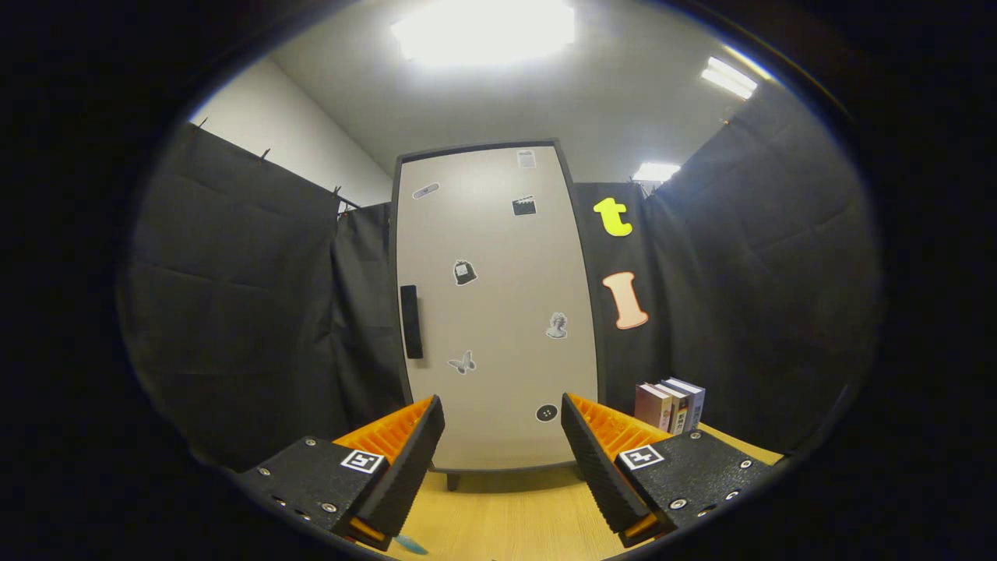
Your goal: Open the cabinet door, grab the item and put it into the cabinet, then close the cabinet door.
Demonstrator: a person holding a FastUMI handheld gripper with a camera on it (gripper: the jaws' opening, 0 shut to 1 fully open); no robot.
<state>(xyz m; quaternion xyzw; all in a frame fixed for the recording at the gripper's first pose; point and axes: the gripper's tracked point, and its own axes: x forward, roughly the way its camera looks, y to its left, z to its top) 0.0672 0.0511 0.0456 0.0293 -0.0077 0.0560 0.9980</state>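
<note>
While the cabinet door [498, 312] is shut, nothing can go inside, so the scene reads as the very start of the task, with the opening step not yet begun. Going from left to right, the black curtain wall [249, 312] hangs at the side, and just past it stands the cabinet, upright on short legs on the wooden table [506, 514], its pale door dotted with small stickers. The dark vertical handle [410, 321] sits on the door's left edge, which suggests the hinges are on the right and the door will swing toward the right. The gripper [502, 444] hangs in front of the lower part of the door, well apart from it, its fingers spread wide with nothing between them; that wide gap fits a tool readied to close around the handle. The handle lies above and slightly left of the left finger [405, 460], so reaching it calls for a rise and a small shift left. To the right of the cabinet, beyond the right finger [596, 460], a short row of books [670, 405] stands upright on the table against the curtain, likely kept clear of the door's swing. Which item is meant for the cabinet I cannot tell for sure; the books are the plain candidate, though a small bluish object [410, 545] peeks out below the left finger, too cut off to identify.
</note>
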